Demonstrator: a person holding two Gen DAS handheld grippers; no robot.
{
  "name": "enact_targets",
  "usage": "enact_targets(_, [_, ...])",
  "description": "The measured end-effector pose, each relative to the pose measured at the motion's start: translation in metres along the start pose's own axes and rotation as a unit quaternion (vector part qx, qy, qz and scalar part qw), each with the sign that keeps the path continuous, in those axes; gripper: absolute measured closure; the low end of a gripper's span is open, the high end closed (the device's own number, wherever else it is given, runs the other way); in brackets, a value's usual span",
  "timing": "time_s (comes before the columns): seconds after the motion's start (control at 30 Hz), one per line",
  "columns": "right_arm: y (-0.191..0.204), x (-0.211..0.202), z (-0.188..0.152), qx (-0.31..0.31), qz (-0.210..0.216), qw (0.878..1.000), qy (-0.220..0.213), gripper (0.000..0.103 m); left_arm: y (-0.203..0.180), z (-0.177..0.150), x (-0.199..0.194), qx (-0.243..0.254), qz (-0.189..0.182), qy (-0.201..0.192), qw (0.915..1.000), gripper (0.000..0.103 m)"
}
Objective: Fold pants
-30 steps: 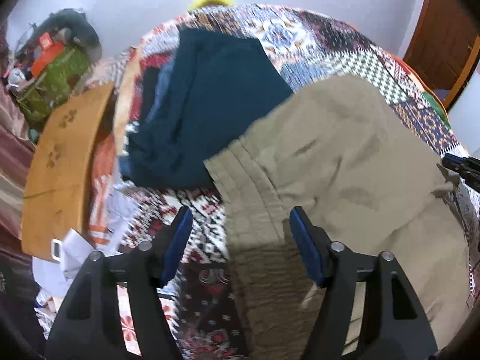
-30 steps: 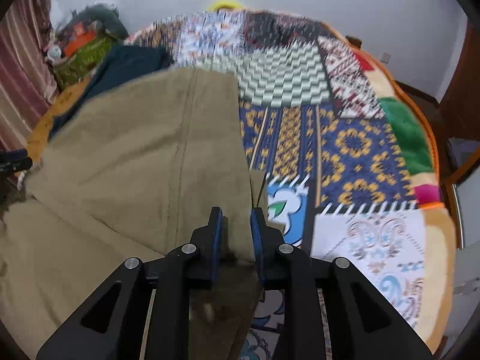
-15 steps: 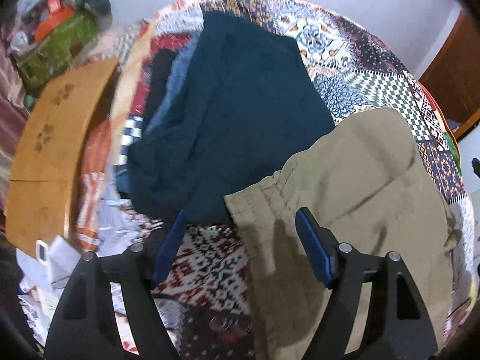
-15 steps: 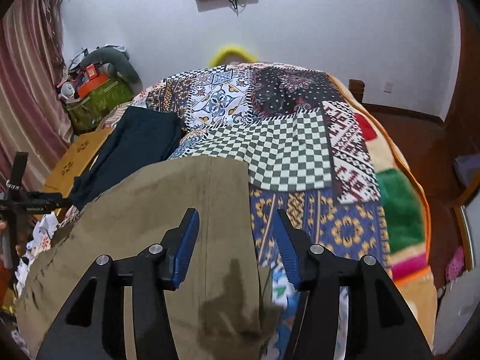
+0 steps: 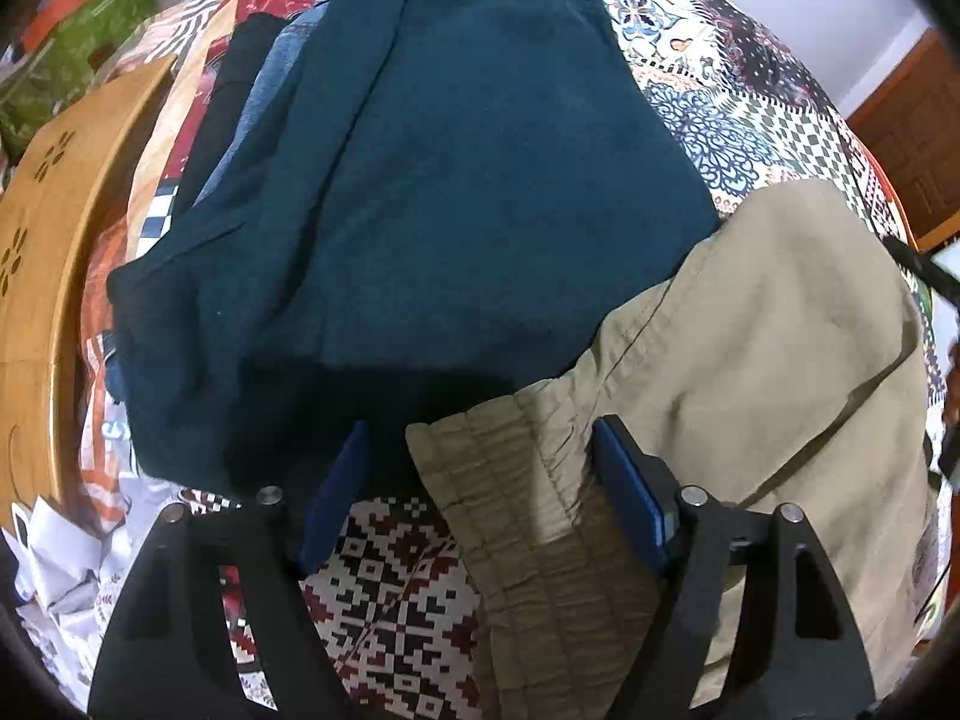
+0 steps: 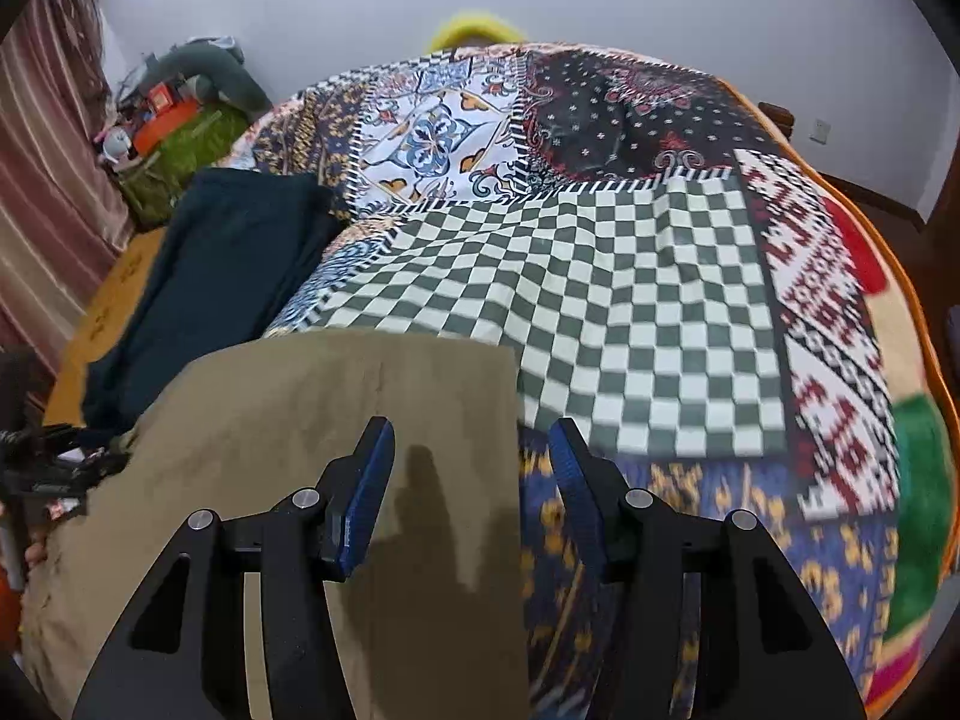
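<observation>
Khaki pants [image 5: 780,330] lie folded on the patchwork quilt [image 5: 390,588], their elastic waistband [image 5: 528,480] nearest me in the left wrist view. My left gripper [image 5: 480,426] hangs open just above the waistband's corner, which shows between the wide blue pads without touching them. In the right wrist view the pants [image 6: 312,408] end in a straight far edge on the quilt [image 6: 630,300]. My right gripper [image 6: 471,423] is open above their right edge, with nothing held.
A stack of dark teal and blue folded garments [image 5: 450,180] lies just beyond the waistband, also seen as a dark pile [image 6: 222,264]. A wooden board [image 5: 54,228] and loose papers [image 5: 54,552] sit at the left. A green bag [image 6: 180,144] stands by the wall.
My right gripper has let go of the khaki cloth, opened, and drawn away over the pants' edge. My left gripper has come down toward the waistband corner and the dark pile.
</observation>
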State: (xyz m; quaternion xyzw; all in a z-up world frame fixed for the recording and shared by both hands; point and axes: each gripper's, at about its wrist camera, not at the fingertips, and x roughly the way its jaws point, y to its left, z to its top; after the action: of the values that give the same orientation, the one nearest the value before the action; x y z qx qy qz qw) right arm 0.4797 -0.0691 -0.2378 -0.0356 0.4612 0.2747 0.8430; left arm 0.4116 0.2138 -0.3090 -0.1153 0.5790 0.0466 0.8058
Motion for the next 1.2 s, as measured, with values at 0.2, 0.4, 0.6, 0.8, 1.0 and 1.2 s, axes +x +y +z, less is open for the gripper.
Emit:
enact_targets(0.2, [-0.001, 0.035, 0.009, 0.024, 0.022, 0.999, 0.012, 0.053, 0.001, -0.001, 0.000, -0.006, -0.011, -0.008, 0.9999, 0.041])
enact_targets(0.4, [0.005, 0.031, 0.003, 0.052, 0.030, 0.998, -0.009, 0.082, -0.002, -0.007, -0.008, -0.005, 0.013, -0.029, 0.9995, 0.049])
enact_targets(0.6, [0.028, -0.001, 0.008, -0.002, 0.000, 0.999, -0.043, 0.094, 0.000, -0.008, -0.023, -0.015, 0.019, -0.045, 0.9987, 0.058])
enact_targets(0.8, [0.036, -0.060, 0.018, -0.017, -0.005, 0.995, -0.097, 0.095, -0.006, -0.004, -0.071, -0.007, 0.024, -0.091, 0.9956, 0.061])
enact_targets(1.0, [0.048, -0.124, 0.029, -0.023, -0.025, 0.987, -0.157, 0.095, -0.038, -0.006, -0.157, 0.046, 0.054, -0.185, 0.9803, 0.061])
enact_targets(1.2, [0.051, -0.178, 0.016, -0.009, -0.017, 0.982, -0.189, 0.095, -0.059, -0.019, -0.202, 0.077, 0.060, -0.221, 0.9704, 0.061])
